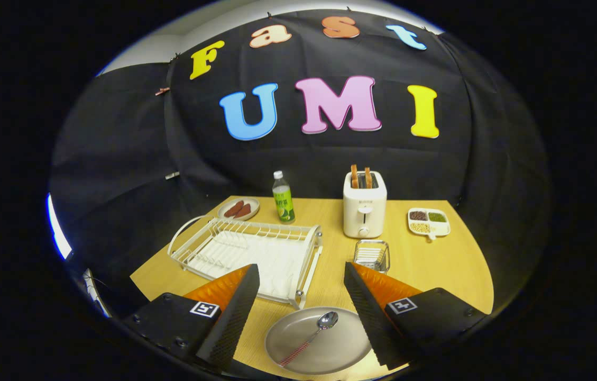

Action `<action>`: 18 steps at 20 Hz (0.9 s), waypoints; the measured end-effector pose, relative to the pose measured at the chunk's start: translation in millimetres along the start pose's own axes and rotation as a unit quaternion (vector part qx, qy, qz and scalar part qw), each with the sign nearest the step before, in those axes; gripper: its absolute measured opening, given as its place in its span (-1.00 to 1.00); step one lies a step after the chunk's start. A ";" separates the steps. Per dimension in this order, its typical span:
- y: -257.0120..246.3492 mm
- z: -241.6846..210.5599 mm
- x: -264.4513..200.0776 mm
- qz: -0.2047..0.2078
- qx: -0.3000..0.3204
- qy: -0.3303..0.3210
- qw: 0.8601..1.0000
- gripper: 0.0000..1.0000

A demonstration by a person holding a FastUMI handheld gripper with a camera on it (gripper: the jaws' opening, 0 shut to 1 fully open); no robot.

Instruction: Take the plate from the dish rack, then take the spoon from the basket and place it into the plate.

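Plate (324,346) with spoon (313,332) between spread, empty fingers (301,283); dish rack (248,254), basket (372,255) (seemingly empty), toaster (364,210) beyond.

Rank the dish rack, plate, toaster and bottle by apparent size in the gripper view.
1. dish rack
2. plate, though nearness enlarges it
3. toaster
4. bottle
The hand-held gripper is open.

Readable text is scarce. Green bottle (283,202) at the back of the desk (435,264), between the small plate of sausages (238,208) and the toaster (364,207) — label has dark characters, too small to read. Toaster front carries a small mark near its top — possibly a brand, illegible. Each finger of the gripper (301,304), spread wide apart, bears a square black-and-white marker tag, no legible code.
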State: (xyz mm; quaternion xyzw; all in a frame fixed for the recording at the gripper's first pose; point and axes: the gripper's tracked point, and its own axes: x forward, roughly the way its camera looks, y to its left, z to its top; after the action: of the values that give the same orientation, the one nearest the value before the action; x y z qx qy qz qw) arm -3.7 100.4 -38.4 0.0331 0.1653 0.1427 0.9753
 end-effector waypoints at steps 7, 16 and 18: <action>-49.6 70.8 -70.0 -0.086 0.026 -0.095 0.991 0.98; -95.9 87.9 -109.7 -0.149 0.041 -0.122 0.980 0.98; -95.8 90.0 -109.7 -0.152 0.032 -0.123 0.980 0.97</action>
State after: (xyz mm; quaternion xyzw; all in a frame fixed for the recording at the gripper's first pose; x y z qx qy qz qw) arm -47.5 -24.7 70.1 0.0563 0.0515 -0.0174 0.9969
